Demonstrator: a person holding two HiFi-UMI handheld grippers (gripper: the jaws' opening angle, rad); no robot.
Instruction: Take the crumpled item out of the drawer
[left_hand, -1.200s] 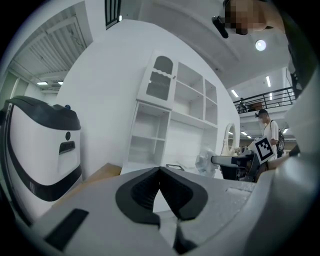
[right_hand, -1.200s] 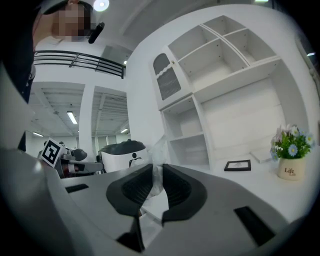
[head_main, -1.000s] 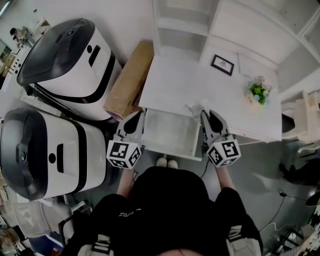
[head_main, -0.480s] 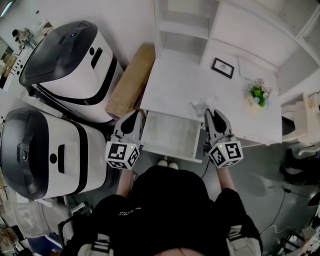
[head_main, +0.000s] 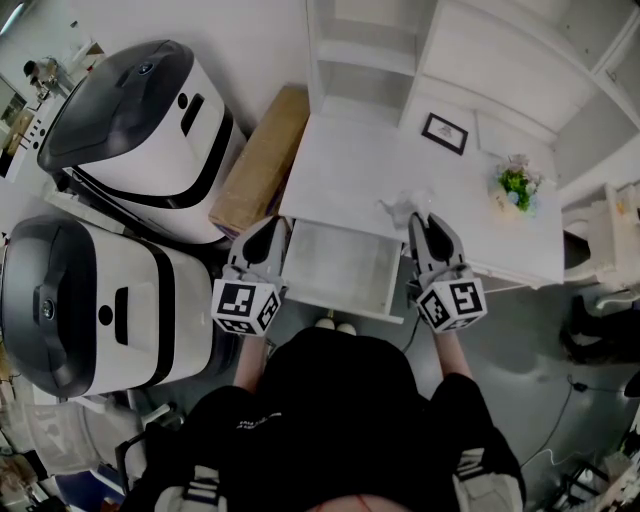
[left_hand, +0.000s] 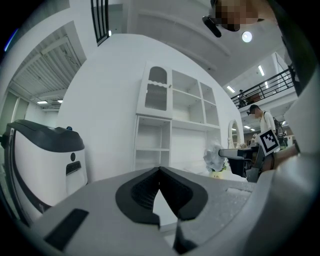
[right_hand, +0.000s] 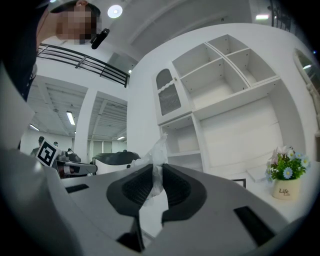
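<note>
Firmly the right gripper (right_hand: 156, 169) pinches the crumpled item (right_hand: 159, 148), held over the desk's (head_main: 365, 165) front edge, just past the open drawer's (head_main: 336, 304) right corner. The left gripper (left_hand: 160, 171), jaws pressed together on nothing, hangs outside the drawer's left rim.

White drawer (head_main: 340, 268); white crumpled item (right_hand: 154, 161) — tan box (head_main: 262, 160).

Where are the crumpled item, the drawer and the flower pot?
crumpled item (right_hand: 157, 152), right gripper view, top tuft.
drawer (head_main: 340, 265), head view, bare floor.
flower pot (right_hand: 283, 192), right gripper view, pot front.
</note>
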